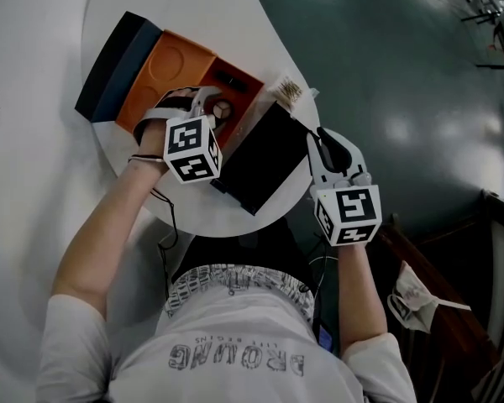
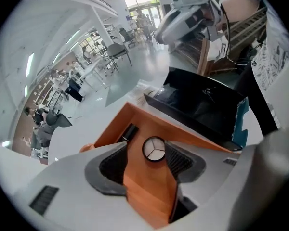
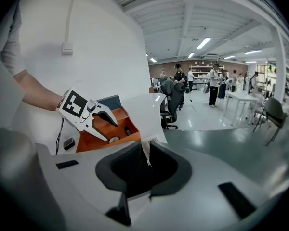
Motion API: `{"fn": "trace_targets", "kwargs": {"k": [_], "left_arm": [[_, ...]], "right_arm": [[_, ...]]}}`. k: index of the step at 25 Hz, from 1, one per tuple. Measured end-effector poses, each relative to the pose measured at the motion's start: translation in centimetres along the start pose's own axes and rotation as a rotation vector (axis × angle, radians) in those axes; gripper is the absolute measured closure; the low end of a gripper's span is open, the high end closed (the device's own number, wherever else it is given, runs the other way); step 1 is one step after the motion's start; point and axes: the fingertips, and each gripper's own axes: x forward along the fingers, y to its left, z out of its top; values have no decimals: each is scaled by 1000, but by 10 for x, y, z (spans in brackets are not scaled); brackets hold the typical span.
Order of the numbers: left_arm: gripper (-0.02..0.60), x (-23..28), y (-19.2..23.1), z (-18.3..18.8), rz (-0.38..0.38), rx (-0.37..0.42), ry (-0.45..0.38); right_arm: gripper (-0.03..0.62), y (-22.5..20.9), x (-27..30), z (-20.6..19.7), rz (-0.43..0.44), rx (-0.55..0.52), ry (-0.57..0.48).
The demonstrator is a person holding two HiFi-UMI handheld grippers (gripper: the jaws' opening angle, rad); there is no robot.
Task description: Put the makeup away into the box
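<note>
Round white compact (image 2: 154, 148), black rim, is lying in orange box (image 2: 145, 124) btwn your L gripper's (image 2: 148, 160) wide-apart jaws, ungripped; R gripper (image 3: 147, 161) is pinching a thin white sheet (image 3: 140, 113).

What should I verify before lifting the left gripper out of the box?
1. Left gripper jaws apart, not pressing the round compact: ok.
2. Compact lying inside the orange box: ok.
3. Black tube also inside the box: ok.
4. Right gripper shut on the edge of the lid, lid held open: ok.
5. No makeup left on the table: cannot tell.
</note>
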Motion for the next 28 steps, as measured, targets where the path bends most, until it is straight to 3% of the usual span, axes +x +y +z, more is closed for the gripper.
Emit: {"fn": "trace_targets", "kwargs": {"k": [7,17,21,28], "left_arm": [[321,-42,1,11,101,-139,-71],[322,-123,-23,27,329,-452,-224],[335,-152,-49,15,404,-577,-268],[392,-189,-91,-36,495,-720,-300]], "right_arm": [[527,13,-14,17,52,-56,-37],[516,55,-43,43,202,-180,-106],[513,84,-47,47,269,-223,-115],[510,143,-39,49,339,-276,-105]]}}
